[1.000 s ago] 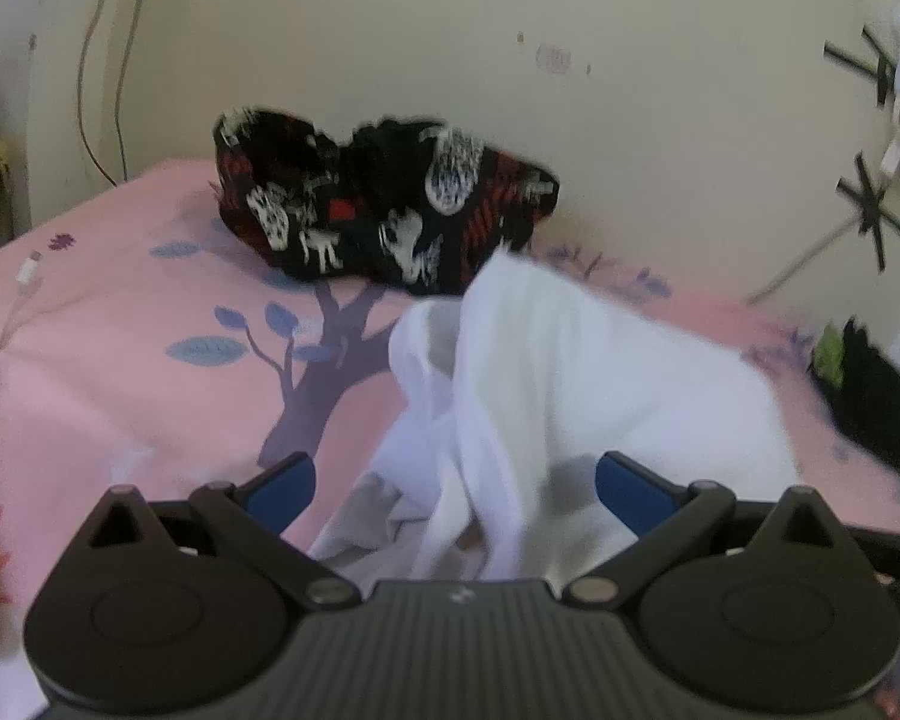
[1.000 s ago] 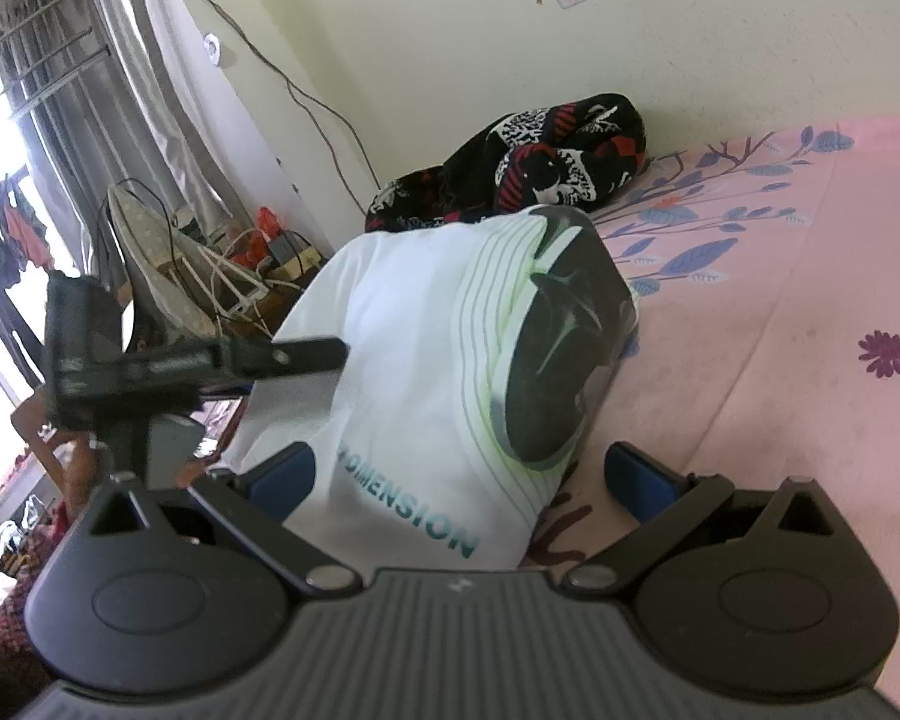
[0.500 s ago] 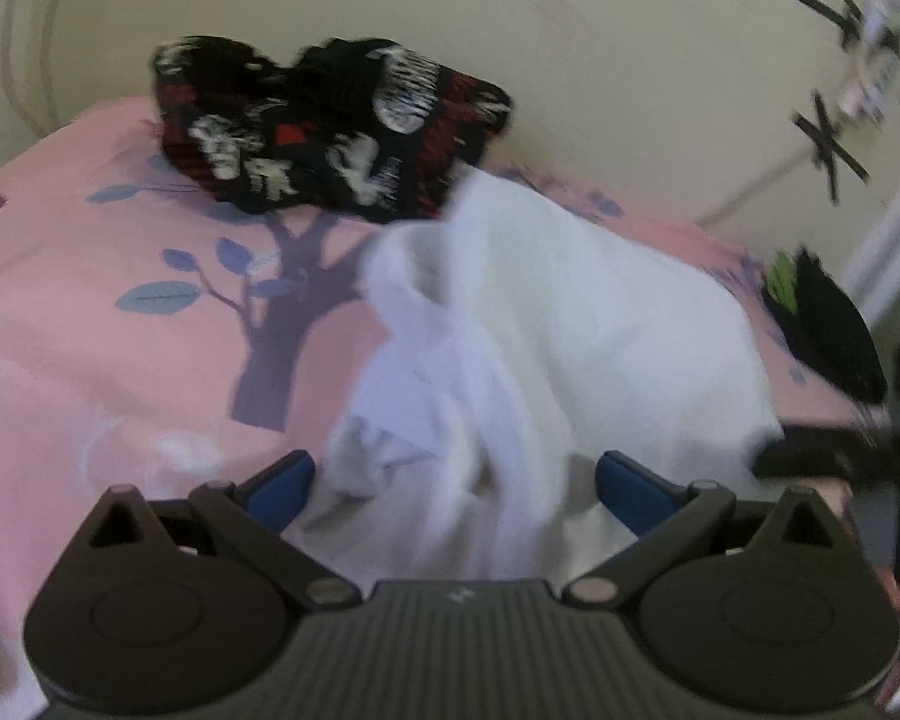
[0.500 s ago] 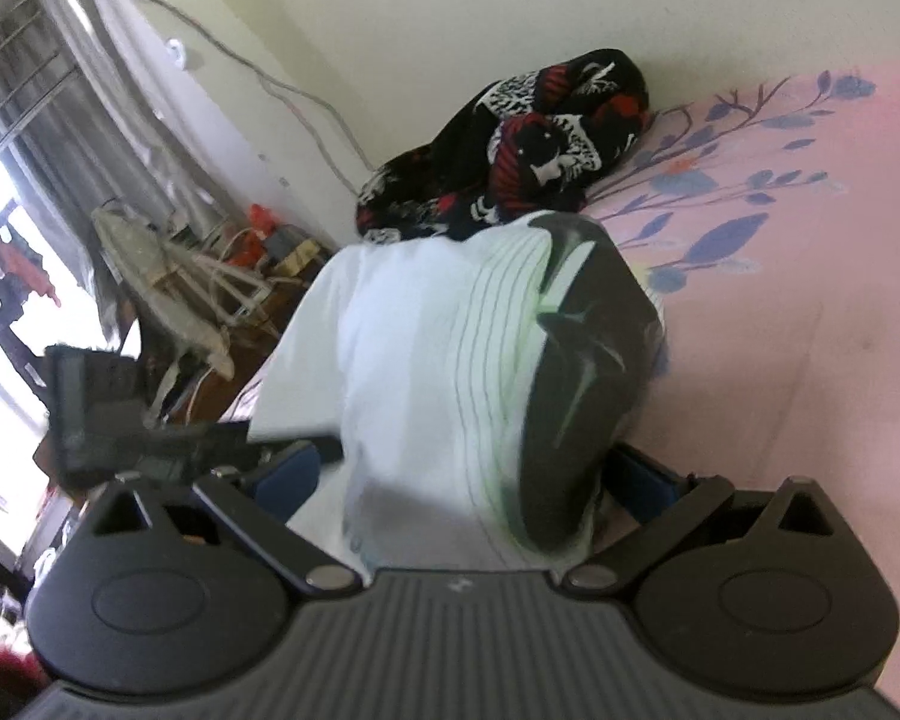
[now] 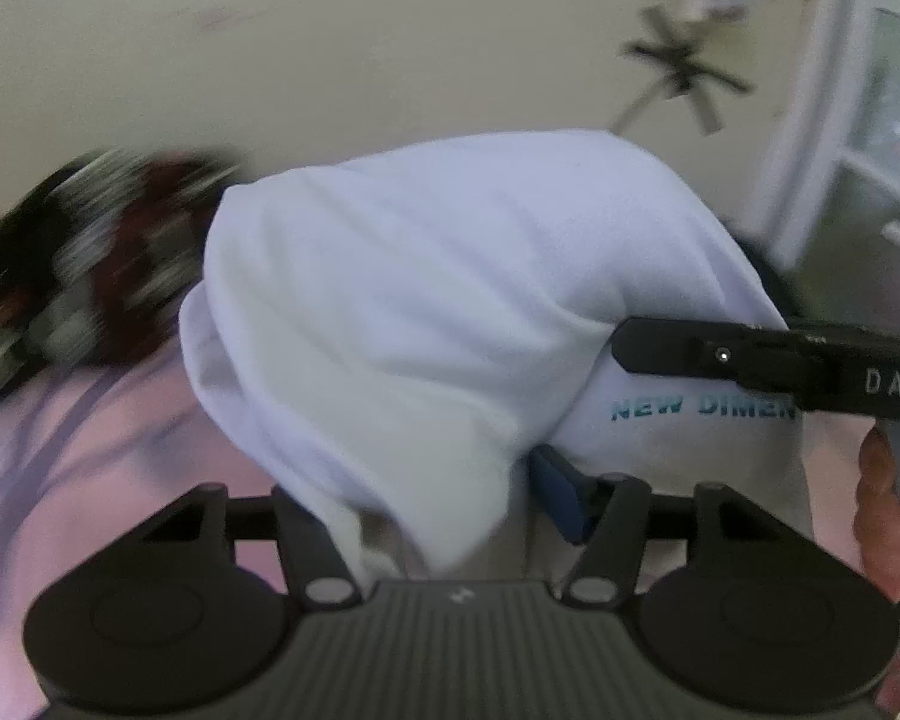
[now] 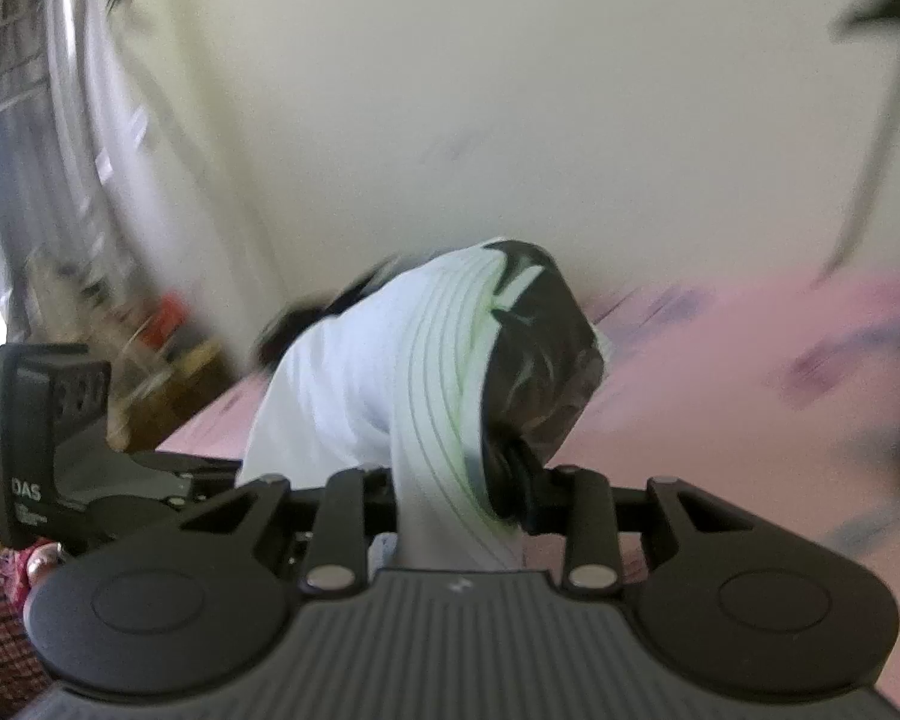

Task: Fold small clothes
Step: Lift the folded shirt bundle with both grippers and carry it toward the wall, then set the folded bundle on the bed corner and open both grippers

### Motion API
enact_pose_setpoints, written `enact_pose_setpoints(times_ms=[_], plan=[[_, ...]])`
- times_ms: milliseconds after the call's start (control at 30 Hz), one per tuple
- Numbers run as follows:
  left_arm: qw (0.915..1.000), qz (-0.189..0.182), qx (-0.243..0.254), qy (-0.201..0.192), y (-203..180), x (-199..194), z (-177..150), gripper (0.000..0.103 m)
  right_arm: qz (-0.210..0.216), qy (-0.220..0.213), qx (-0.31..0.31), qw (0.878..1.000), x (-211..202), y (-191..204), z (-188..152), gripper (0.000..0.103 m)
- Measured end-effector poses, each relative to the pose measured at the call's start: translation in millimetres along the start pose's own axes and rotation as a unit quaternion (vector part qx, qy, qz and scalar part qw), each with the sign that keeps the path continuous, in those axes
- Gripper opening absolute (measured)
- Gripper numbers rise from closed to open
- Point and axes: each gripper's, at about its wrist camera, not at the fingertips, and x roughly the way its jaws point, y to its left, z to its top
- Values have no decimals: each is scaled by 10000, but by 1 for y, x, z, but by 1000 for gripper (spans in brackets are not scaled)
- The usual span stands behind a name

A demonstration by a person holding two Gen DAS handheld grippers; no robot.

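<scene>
White T-shirt (image 5: 426, 300), bunched and draped in loose folds, raised above pink bedding; teal lettering "NEW DIME…" across front; dark graphic panel with pale green curved lines (image 6: 534, 336) on one side.

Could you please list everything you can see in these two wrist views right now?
shirt: one, white with teal lettering and a dark and green print, bunched up off the bed between both grippers.
bedsheet: one, pink with purple tree pattern, under the shirt.
patterned cloth: one, black, red and white, blurred, at the wall behind the shirt.
wall: one, cream, behind the bed.
curtain: one, pale, at the far left of the right view.
clutter: blurred, count unclear, beside the bed.
left gripper: one, black with blue pads, jaws closing with shirt fabric between them.
right gripper: one, black, jaws closing around a shirt fold.
hand: one, holding the right gripper's handle.
</scene>
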Motion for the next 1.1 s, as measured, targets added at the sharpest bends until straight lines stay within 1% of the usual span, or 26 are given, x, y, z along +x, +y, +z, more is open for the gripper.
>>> enact_pose_setpoints(times_ms=[100, 167, 233, 267, 300, 333, 367, 400, 433, 467, 533, 600, 667, 700, 767, 800, 867, 900, 933, 967, 1000, 1033, 1100], plan=[[9979, -427, 342, -355, -57, 38, 66, 53, -665, -684, -28, 9954, -51, -49, 33, 26], [9955, -684, 450, -469, -93, 69, 106, 54, -1183, -1084, -65, 9870, -78, -84, 50, 27], [9946, -807, 471, -448, -125, 103, 136, 60, -1683, -1288, -77, 9773, -94, -117, 61, 28], [9949, -796, 475, -401, -141, 126, 149, 69, -1920, -1324, -94, 9724, -97, -131, 63, 29], [9957, -678, 487, -398, -155, 145, 156, 80, -2268, -1327, -136, 9648, -97, -148, 62, 34], [9966, -514, 510, -399, -165, 161, 158, 84, -2569, -1271, -177, 9579, -93, -162, 59, 49], [9975, -292, 548, -344, -174, 179, 159, 84, -2936, -1084, -173, 9496, -82, -177, 53, 59], [9982, 4, 584, -144, -182, 200, 157, 78, -3319, -804, -157, 9398, -69, -190, 44, 66], [9981, 171, 583, 122, -185, 218, 154, 76, -3527, -600, -141, 9337, -59, -199, 35, 71], [9978, 198, 537, 319, -185, 229, 151, 77, -3604, -574, -138, 9309, -54, -205, 25, 71], [9984, 129, 369, 407, -177, 235, 141, 80, -3548, -802, 6, 9315, -60, -207, 11, 75], [9985, 141, 412, 327, -171, 223, 134, 81, -3569, -1169, 284, 9264, -74, -202, 6, 75], [9984, 167, 506, 191, -164, 202, 128, 81, -3688, -1559, 496, 9150, -93, -189, -1, 75], [9984, 152, 527, 105, -159, 189, 124, 83, -3692, -1687, 552, 9122, -101, -180, -2, 75], [9982, 158, 566, -79, -151, 162, 110, 89, -3642, -1826, 654, 9109, -117, -160, -12, 75], [9979, 169, 598, -186, -146, 147, 99, 92, -3589, -1856, 714, 9120, -123, -151, -17, 76], [9965, 285, 714, -319, -138, 122, 76, 94, -3436, -1876, 832, 9164, -132, -130, -29, 78], [9957, 365, 778, -349, -134, 112, 70, 94, -3357, -1845, 902, 9193, -137, -117, -39, 79], [9945, 468, 855, -379, -131, 103, 58, 94, -3303, -1791, 953, 9218, -136, -107, -48, 80], [9934, 550, 919, -404, -130, 99, 51, 96, -3238, -1717, 1016, 9249, -138, -95, -58, 80], [9922, 637, 981, -436, -127, 89, 39, 100, -3184, -1653, 1069, 9273, -138, -85, -67, 80], [9910, 720, 1024, -480, -124, 80, 25, 101, -3133, -1575, 1130, 9297, -138, -73, -77, 80], [9892, 840, 1077, -534, -117, 62, 5, 103, -3091, -1449, 1214, 9321, -131, -51, -92, 80]])
